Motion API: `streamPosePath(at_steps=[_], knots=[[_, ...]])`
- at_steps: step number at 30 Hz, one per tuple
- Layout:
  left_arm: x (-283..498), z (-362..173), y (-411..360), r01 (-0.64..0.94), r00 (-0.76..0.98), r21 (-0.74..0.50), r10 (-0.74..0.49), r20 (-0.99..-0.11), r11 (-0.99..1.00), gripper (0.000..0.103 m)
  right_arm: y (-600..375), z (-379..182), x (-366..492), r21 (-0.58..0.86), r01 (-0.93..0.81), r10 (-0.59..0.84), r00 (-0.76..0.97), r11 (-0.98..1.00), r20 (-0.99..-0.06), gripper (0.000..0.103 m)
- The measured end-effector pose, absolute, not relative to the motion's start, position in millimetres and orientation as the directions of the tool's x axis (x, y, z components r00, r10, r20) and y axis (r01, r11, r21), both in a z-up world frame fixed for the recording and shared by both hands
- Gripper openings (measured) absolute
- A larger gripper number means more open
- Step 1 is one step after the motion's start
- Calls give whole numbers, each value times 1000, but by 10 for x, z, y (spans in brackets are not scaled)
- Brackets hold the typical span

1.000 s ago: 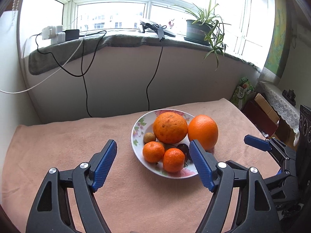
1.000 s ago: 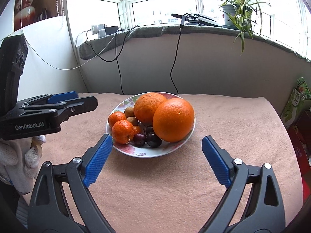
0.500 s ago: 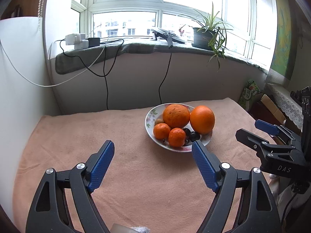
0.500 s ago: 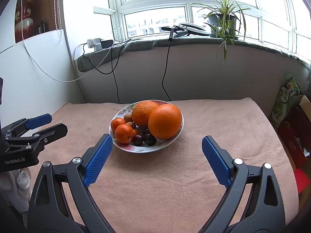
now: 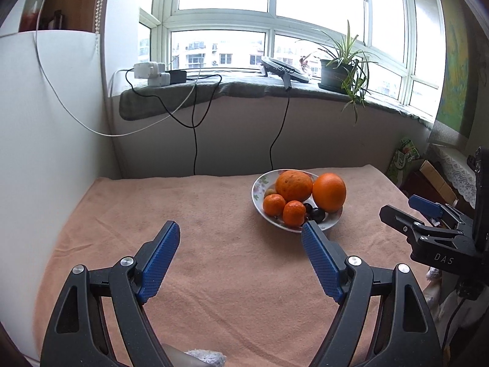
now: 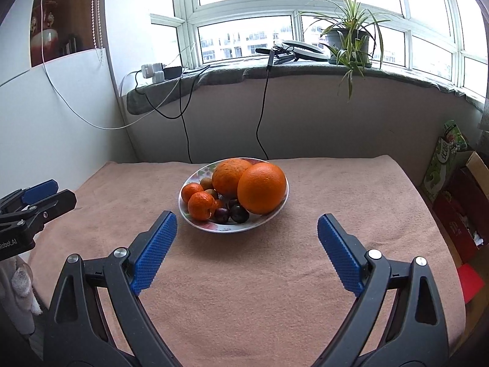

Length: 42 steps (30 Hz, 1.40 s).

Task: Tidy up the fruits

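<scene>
1. All the fruit is sitting piled in one floral plate [image 6: 276, 214] toward the far middle of the bench [image 6: 275, 290], which is wearing a pinkish towel-like cover. Nothing is lying loose on the cloth.
2. The left gripper [image 5: 240, 260] is hanging over bare cloth short of the plate with its jaws apart and nothing between them. The right gripper [image 6: 246, 250] is pointing straight at the plate, jaws also wide apart and empty.
3. The smooth big orange [image 6: 262, 188] and the rougher one [image 6: 229, 176] are looking heavy and firm. I'd be taking them across the widest part, since round skin probably rolls out of a shallow pinch.
4. The two mandarins [image 6: 200, 205] are looking lighter and softer, so a gentle squeeze across the middle.
5. The dark little fruits [image 6: 233, 212] and the small brown one [image 6: 207, 182] are wedged under the bigger stuff, probably slick and bruisable. I'm guessing they're easier to reach once the big ones are out.
6. The plate is looking like ceramic, so bumping its rim is risky.
7. Plenty of open cloth is lying left, right and front of the plate. The bench's right edge is dropping off toward boxes [image 6: 458, 214] on the floor.
</scene>
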<state>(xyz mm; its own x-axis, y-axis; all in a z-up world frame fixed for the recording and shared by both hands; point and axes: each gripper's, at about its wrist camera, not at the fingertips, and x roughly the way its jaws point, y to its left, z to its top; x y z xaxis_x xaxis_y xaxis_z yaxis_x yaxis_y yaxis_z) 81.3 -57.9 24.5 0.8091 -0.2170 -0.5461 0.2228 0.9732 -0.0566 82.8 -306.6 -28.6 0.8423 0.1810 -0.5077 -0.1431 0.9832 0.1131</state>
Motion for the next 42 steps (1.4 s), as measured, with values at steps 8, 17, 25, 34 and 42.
streamPosePath(at_steps=[8, 17, 25, 34, 42], knots=[[721, 260, -525, 214, 813, -58, -211, -542, 975, 82, -3043, -269, 787, 122, -147, 189, 842, 982, -505, 95], [697, 243, -499, 208, 812, -61, -207, -546, 976, 82, -2994, -276, 764, 122, -157, 197, 839, 980, -508, 95], [690, 237, -490, 204, 812, -64, -205, -547, 977, 82, -3006, -294, 769, 134, -152, 200, 835, 979, -512, 95], [704, 212, -499, 201, 807, -64, -202, -555, 978, 82, -2999, -294, 780, 135, -157, 204, 833, 978, -514, 95], [727, 201, -476, 193, 804, -75, -201, -560, 978, 82, -2967, -314, 782, 135, -160, 207, 829, 978, -520, 95]])
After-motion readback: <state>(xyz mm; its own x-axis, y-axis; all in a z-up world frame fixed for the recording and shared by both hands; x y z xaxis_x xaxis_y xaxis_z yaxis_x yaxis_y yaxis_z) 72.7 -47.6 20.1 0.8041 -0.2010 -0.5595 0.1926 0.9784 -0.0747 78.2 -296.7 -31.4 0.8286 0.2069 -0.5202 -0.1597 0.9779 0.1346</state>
